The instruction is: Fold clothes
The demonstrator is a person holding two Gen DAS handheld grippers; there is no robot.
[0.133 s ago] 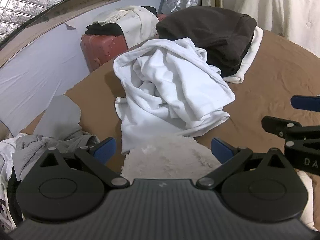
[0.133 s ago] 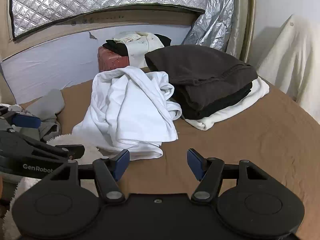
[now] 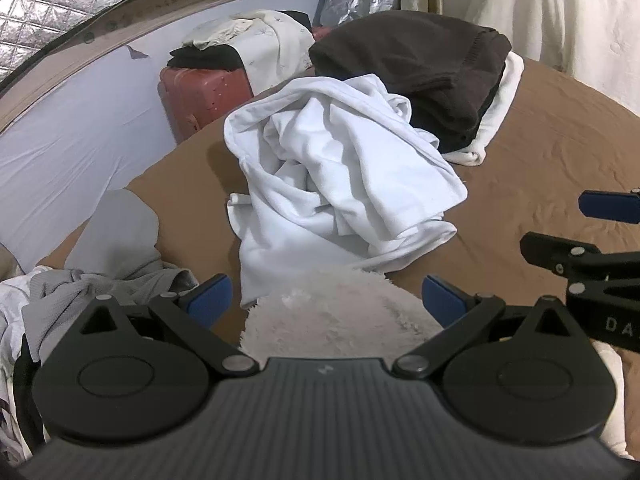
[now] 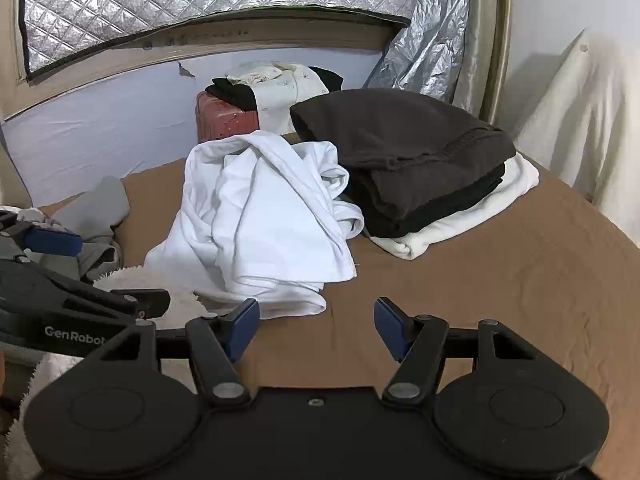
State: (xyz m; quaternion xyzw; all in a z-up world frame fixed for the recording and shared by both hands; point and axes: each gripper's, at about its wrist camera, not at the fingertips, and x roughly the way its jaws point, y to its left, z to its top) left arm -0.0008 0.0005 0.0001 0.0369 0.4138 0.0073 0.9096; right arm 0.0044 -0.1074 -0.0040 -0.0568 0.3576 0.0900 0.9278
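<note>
A crumpled white garment [image 3: 340,184] [image 4: 260,216] lies in a heap on the brown bed sheet [image 3: 540,168] [image 4: 500,280]. My left gripper [image 3: 326,302] is open and empty, just short of the heap, over a fluffy white fleece piece [image 3: 340,320]. My right gripper [image 4: 316,322] is open and empty over bare sheet, just right of the heap's near edge. Each gripper shows at the edge of the other's view: the right one in the left wrist view [image 3: 592,236], the left one in the right wrist view [image 4: 80,280].
A folded stack of dark brown clothes [image 3: 432,68] [image 4: 404,152] on a cream piece lies behind the heap to the right. Grey and white clothes [image 3: 100,264] [image 4: 96,208] lie at the left. A pink suitcase [image 3: 204,96] [image 4: 226,120] with clothes on top stands beyond the bed.
</note>
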